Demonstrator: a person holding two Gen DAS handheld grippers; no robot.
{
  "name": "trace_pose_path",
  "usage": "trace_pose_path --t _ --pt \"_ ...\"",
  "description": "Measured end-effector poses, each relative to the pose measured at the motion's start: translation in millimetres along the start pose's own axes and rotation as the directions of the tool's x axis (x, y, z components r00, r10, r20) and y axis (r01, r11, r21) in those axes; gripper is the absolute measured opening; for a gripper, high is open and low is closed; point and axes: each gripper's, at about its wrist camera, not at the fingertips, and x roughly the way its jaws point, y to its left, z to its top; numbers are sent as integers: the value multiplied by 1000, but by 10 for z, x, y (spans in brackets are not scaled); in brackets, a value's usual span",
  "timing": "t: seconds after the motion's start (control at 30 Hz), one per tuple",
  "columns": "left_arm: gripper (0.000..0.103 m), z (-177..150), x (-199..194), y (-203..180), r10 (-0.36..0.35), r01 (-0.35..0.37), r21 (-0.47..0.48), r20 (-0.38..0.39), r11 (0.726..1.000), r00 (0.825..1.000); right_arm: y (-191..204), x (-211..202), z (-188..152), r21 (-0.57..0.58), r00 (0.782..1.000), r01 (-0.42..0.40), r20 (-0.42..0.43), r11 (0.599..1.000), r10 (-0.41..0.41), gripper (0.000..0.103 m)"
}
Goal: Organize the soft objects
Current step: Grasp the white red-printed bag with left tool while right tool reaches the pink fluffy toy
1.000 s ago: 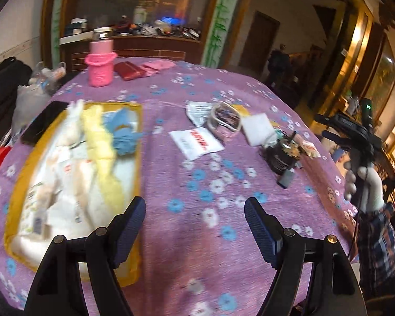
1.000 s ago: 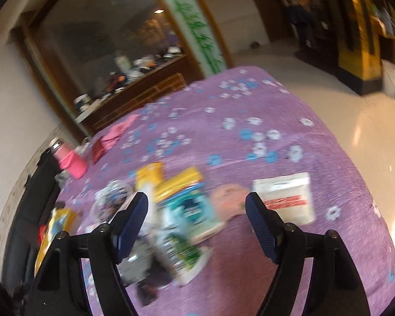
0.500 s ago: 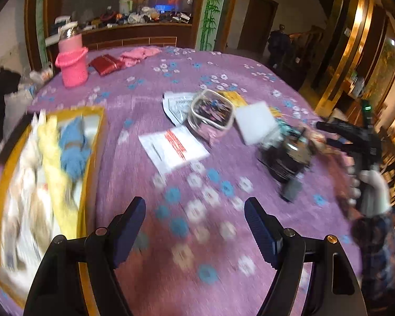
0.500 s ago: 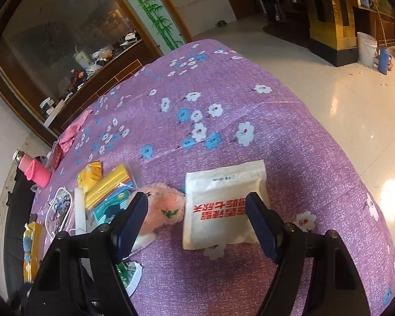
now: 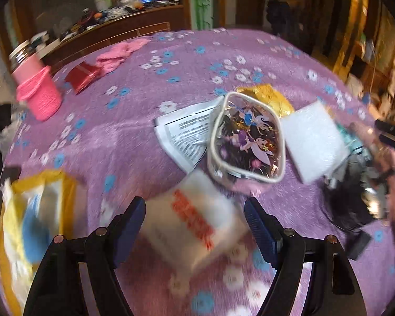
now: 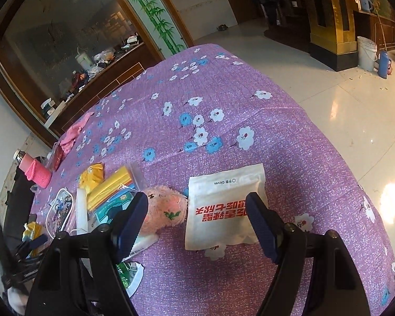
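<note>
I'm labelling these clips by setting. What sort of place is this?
Probably a lived-in home's main room, perhaps a dining area. A round table under a purple flowered cloth holds household clutter, a cluttered wooden sideboard stands by the wall, and a glossy tiled floor runs to more wooden furniture.

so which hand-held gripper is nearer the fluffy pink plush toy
Right. The right hand-held gripper hangs open just above the fluffy pink plush toy. The left hand-held gripper is over a white packet, across the clutter.
</note>
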Motion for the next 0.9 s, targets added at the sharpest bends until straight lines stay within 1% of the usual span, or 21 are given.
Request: trace_pose_path --t 0.03,0.07,0.1,0.13,0.17,0.2,0.23,0.3,0.33,0.4,0.47,0.53,0.57,0.63,0.67,0.7,0.73,0.77,0.8,0.87,0.9 --pt "85 17 106 -50 13 -12 33 -28 999 1000 3 3 -1 -3 1000 2 -1 1000 -2 75" --pt "91 16 137 -72 22 -22 49 -16 999 1000 6 4 -4 -4 1000 2 -1 1000 -2 75" --pt "91 10 129 -79 35 -35 61 14 998 999 9 3 -6 -7 1000 4 0 1000 -4 75" --pt "90 0 144 -88 35 -35 71 8 997 999 12 8 -4 -8 1000 4 1 1000 -4 75" --pt "76 -19 122 -80 21 -21 66 5 998 1000 13 6 -4 -8 1000 3 2 1000 -3 75" --pt "59 -38 92 -72 -13 13 59 -6 998 1000 19 10 -1 -7 1000 2 2 1000 -2 75" --pt "49 -61 45 -79 -37 37 58 -9 998 999 16 8 -2 -7 1000 0 5 1000 0 75" --pt "14 -152 -99 -166 -26 26 112 1 993 1000 12 5 -4 -8 1000 2 9 1000 -2 75" --pt "10 -191 -148 -201 -35 35 126 -3 991 999 11 7 -5 -7 1000 3 9 1000 -3 75" --pt "9 -345 -245 -288 -70 75 157 -33 985 997 12 8 -9 -8 1000 5 9 1000 -5 75" --pt "9 -468 -274 -335 -95 104 167 -60 980 994 12 3 -8 -7 1000 8 11 1000 -8 75" --pt "9 -569 -383 -326 -107 115 152 -58 982 993 -1 1 -12 -1 1000 10 11 1000 -10 75" --pt "10 -589 -461 -293 -116 121 127 -41 985 992 -13 -5 -12 3 1000 10 11 1000 -10 75" --pt "34 -551 -575 -173 -99 98 68 5 993 995 -23 -2 -11 9 1000 8 7 1000 -8 75" --pt "69 -499 -595 -84 -79 79 26 25 997 997 -24 -2 -10 9 1000 6 5 1000 -6 75" --pt "90 -439 -593 9 -52 53 -22 46 998 998 -21 -3 -11 8 1000 6 5 1000 -6 75" --pt "94 -398 -581 70 -25 29 -58 69 998 997 -15 -5 -13 4 1000 8 6 1000 -8 75" --pt "95 -351 -552 126 1 8 -89 98 996 995 -14 -9 -14 3 1000 9 8 1000 -9 75" --pt "95 -316 -506 157 14 -4 -102 100 995 995 -13 -12 -14 3 1000 12 10 1000 -12 75" --pt "95 -242 -326 147 35 -28 -113 63 993 997 -17 -8 -12 6 1000 14 11 1000 -15 75" --pt "95 -210 -214 94 48 -45 -85 40 995 998 -17 -6 -11 7 1000 14 10 1000 -14 75"
